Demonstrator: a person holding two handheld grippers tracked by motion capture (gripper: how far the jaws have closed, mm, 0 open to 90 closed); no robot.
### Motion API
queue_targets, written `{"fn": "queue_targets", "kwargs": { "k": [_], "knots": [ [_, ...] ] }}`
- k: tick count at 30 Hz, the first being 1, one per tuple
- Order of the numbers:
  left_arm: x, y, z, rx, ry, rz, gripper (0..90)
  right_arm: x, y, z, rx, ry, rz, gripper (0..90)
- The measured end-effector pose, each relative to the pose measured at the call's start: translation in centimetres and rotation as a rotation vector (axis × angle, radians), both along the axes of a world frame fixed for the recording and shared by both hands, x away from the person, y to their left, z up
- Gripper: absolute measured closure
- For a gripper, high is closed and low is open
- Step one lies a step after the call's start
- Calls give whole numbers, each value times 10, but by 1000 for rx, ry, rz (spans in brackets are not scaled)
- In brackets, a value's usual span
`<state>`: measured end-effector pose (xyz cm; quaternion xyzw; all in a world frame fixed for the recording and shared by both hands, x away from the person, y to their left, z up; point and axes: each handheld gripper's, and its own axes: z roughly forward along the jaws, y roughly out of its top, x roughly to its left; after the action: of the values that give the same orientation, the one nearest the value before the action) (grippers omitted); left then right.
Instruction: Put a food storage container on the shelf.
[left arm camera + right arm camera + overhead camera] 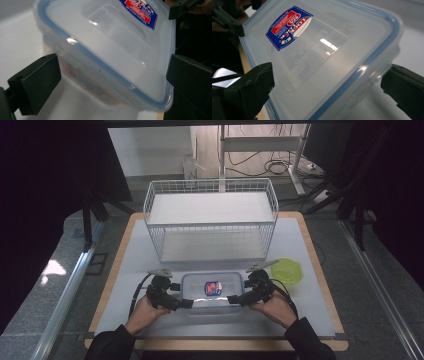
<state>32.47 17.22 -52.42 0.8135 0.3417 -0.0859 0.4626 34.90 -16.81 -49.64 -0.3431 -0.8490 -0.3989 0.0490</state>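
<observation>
The left hand-held gripper (pixel 186 303) and right hand-held gripper (pixel 234 299) each stood wide open, jaws straddling opposite ends of the lidded plastic container (pixel 212 292) on the table (pixel 300 250), gripping nothing.

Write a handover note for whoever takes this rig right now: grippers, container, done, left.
Left gripper: open, jaws either side of the clear container's left end.
Right gripper: open, jaws spanning its right end.
Container: on the table in front of the wire rack, lid on.
Green lid: on the table, right of the container.
Done: both grippers in place.
Left: probably close both, then lift.
</observation>
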Motion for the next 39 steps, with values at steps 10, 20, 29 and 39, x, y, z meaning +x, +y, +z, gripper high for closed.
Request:
{"fn": "queue_targets", "kwargs": {
  "k": [10,20,29,39],
  "knots": [
    [-11,1,7,26,-11,18,65,-1,-4,0,13,99,-27,75],
    [-39,8,14,11,-76,69,285,-27,-18,7,24,80,-29,267],
    [-50,17,14,-50,-68,101,437,-39,-29,7,78,88,-40,403],
    [-49,24,11,-132,-7,128,515,-36,-37,4,172,152,-102,471]
  ]
}}
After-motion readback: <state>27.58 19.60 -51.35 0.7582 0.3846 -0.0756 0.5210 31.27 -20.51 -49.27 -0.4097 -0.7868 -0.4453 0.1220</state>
